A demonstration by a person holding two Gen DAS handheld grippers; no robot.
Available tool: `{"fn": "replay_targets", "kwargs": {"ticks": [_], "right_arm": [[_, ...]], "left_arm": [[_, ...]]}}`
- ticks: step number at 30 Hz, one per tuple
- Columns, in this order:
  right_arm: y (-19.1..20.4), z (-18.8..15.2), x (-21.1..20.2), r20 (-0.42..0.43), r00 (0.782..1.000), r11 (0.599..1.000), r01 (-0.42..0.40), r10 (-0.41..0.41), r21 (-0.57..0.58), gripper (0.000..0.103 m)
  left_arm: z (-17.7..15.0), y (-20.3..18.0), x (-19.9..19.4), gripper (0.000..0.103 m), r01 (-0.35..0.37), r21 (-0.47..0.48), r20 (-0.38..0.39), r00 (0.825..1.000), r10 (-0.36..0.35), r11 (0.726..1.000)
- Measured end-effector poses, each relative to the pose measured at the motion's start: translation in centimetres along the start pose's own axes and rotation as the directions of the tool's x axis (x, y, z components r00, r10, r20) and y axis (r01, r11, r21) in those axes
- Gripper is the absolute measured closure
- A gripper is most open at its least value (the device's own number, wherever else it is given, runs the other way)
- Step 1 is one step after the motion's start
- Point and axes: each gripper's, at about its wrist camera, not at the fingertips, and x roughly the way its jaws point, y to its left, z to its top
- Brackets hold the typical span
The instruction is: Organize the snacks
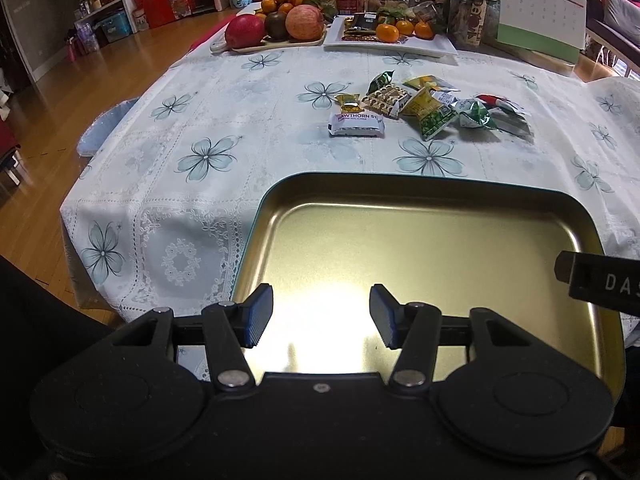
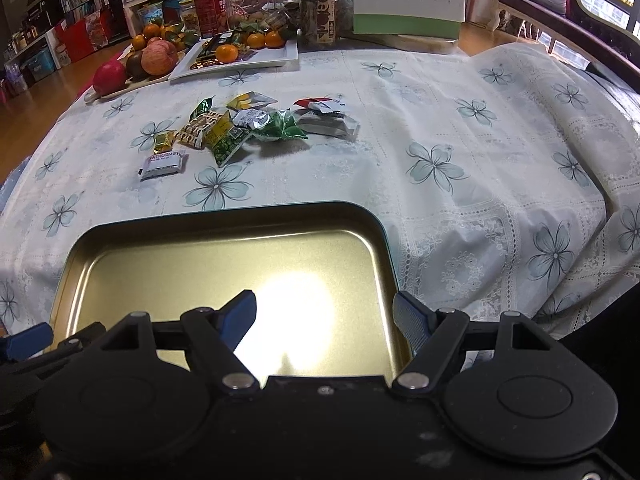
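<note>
- Left tool (image 1: 321,316): held low over the near left part of the tin tray (image 1: 400,192), fingers spread wide with nothing between them; blue ribbed pads (image 1: 258,316) face each other.
- Hawthorn bar (image 1: 356,125): white wrapper, lying flat on the worktop (image 1: 240,120) beyond the tray's far rim, nearest of the snacks and at the left end of the group.
- Snack pile (image 1: 432,106): small yellow, green, brown-patterned and red-and-white packets, loosely heaped and partly overlapping, just right of and beyond the hawthorn bar; well apart from the tray.
- Tin tray, right view (image 2: 224,216): gold interior, rounded corners, holding no snacks; a bright light patch reflects on its floor.
- Right tool (image 2: 325,320): over the tray's near right corner, fingers spread wide and holding nothing; its right finger (image 2: 412,322) sits above the tray's right rim.
- Far edge of worktop: fruit board (image 1: 276,42) with apples and oranges at left, white plate (image 1: 432,46) with oranges beside it, desk calendar (image 1: 540,8) at right.
</note>
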Motion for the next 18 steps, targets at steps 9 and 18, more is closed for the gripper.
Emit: {"fn": "replay_targets", "kwargs": {"ticks": [9, 18], "right_arm": [[-0.4, 0.4, 0.0, -0.043, 0.999, 0.997, 0.000, 0.004, 0.073, 0.035], [0.6, 3.7, 0.1, -0.039, 0.999, 0.997, 0.000, -0.003, -0.071, 0.034]], "left_arm": [[1.0, 0.7, 0.2, 0.045, 0.026, -0.040, -0.075, 0.997, -0.029, 0.999], [5.1, 1.7, 0.4, 0.045, 0.048, -0.045, -0.116, 0.992, -0.052, 0.998]]}}
